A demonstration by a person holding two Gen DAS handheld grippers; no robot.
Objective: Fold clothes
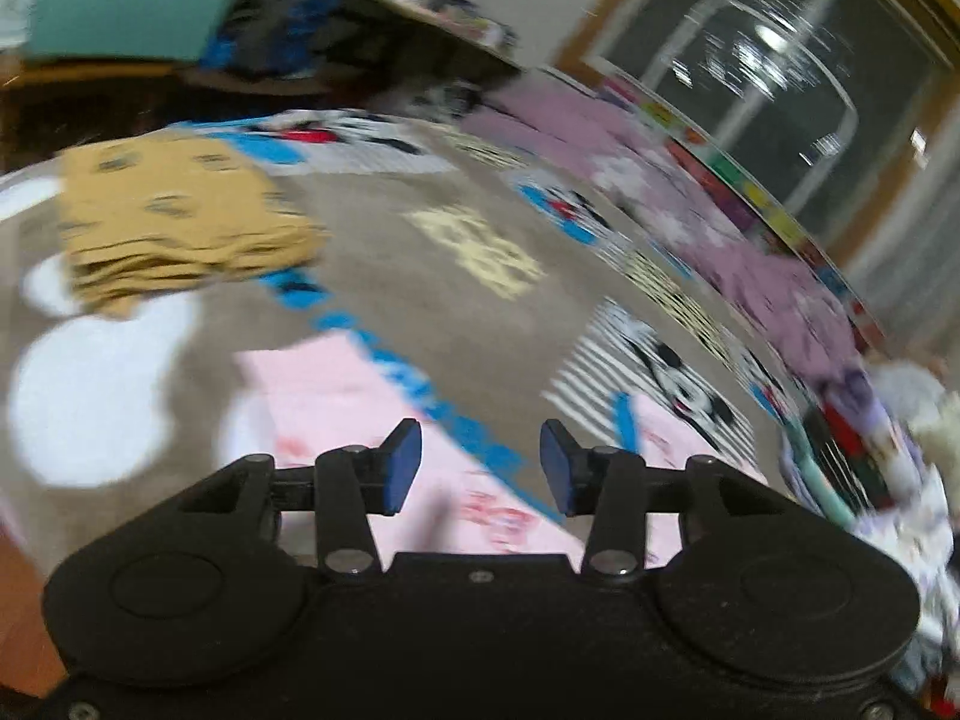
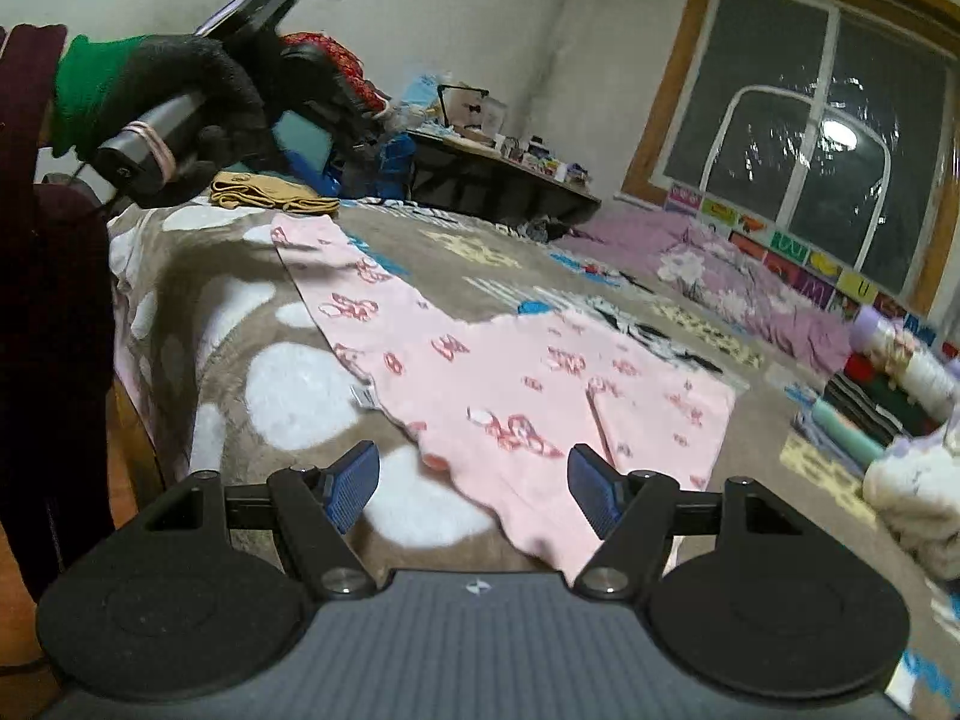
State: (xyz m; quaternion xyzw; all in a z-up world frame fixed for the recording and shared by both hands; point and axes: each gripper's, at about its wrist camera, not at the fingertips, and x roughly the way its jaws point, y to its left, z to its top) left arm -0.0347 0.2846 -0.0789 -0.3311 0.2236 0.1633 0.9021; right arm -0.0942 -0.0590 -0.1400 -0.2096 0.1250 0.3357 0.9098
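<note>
Pyjamas (image 2: pixel 528 384), pink, lie flat on bed (image 2: pixel 198 300); both jaws stand apart, empty. Grip matching hem corners by tan stack (image 2: pixel 270 195).

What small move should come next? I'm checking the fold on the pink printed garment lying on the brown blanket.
Probably lower the right gripper onto the near edge of the pink printed garment and close on it. Its jaws stand open and empty just above that edge, and the garment lies spread flat on the brown blanket. The left gripper is also open and holds nothing.
</note>
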